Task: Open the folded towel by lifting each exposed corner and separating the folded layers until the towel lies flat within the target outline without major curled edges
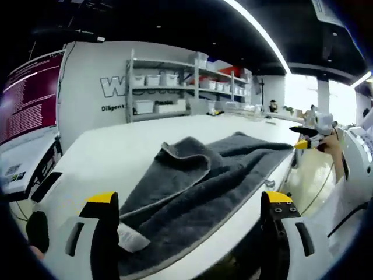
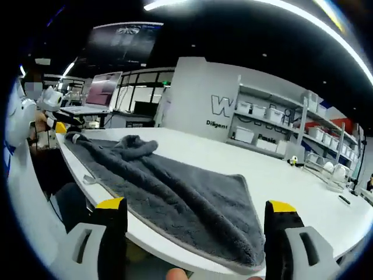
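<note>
A dark grey towel [image 1: 204, 181] lies on the white table [image 1: 111, 157], running along its near edge. One corner [image 1: 180, 153] is folded back over the towel in a raised flap. A white tag [image 1: 132, 239] sticks out by my left gripper's left jaw. My left gripper [image 1: 189, 201] is open at the towel's near end, holding nothing. The right gripper [image 1: 309, 139] shows small at the far end, in a hand. In the right gripper view the towel [image 2: 175, 192] stretches away, bunched at its far end [image 2: 137, 144]. My right gripper [image 2: 195, 207] is open over the near end.
Shelves with white bins [image 1: 175, 87] stand behind the table. A dark screen [image 1: 29, 93] is at the left. A wire rack [image 2: 323, 166] sits on the table's far right. A person's white sleeve [image 2: 17, 140] and the left gripper [image 2: 55, 123] are at the towel's far end.
</note>
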